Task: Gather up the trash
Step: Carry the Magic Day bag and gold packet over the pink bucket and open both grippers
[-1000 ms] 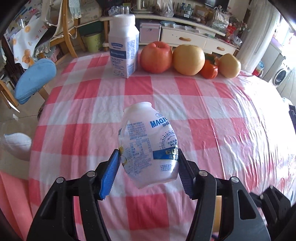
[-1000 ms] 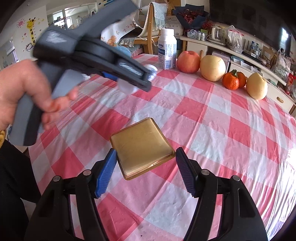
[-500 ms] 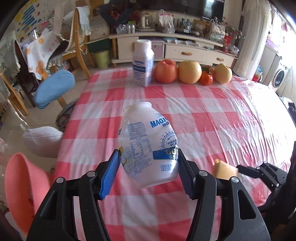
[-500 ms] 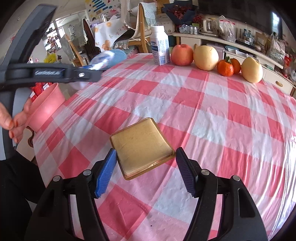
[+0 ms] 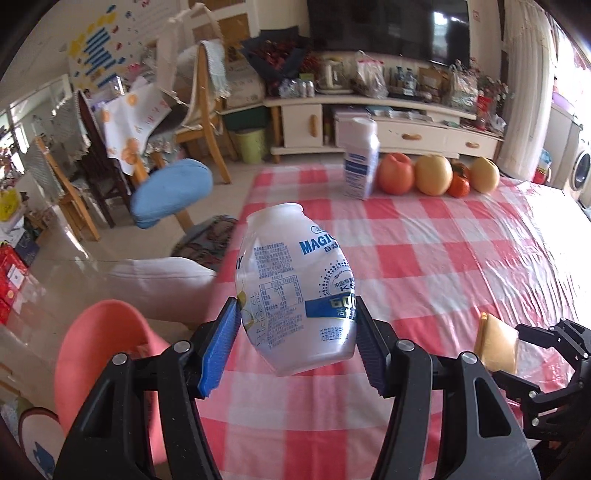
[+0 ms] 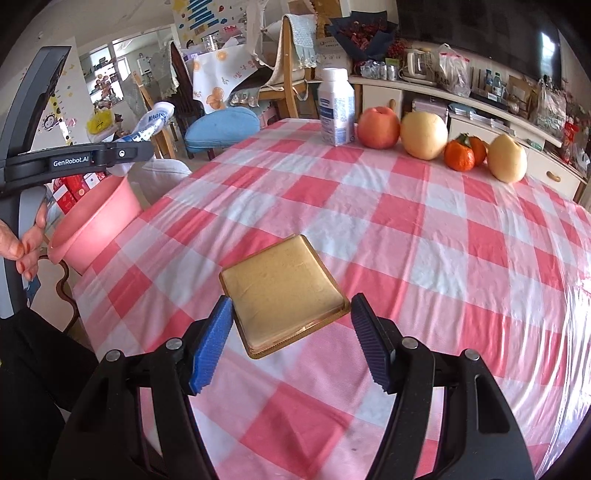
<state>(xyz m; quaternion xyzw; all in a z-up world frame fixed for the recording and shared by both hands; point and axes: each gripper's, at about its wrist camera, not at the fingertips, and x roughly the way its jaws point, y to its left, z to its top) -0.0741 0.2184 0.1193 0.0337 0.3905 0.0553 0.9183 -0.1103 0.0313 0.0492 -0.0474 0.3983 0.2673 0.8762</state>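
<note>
**Both tongs loaded beside the pink bin**

Left gripper [image 5: 297, 334] clamps a white yogurt bottle [image 5: 295, 291] off the table's [image 6: 424, 229] left edge, above the pink bin [image 6: 96, 221], whose contents stay hidden. Right gripper [image 6: 290, 341] pinches a gold square tray [image 6: 282, 291] above the table's near edge.

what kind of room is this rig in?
Most likely a home living and dining room: a dark TV above a cluttered white media cabinet, wooden dining chairs, and a table under a red-checked cloth bearing fruit. A washing machine sits at the far right.
</note>
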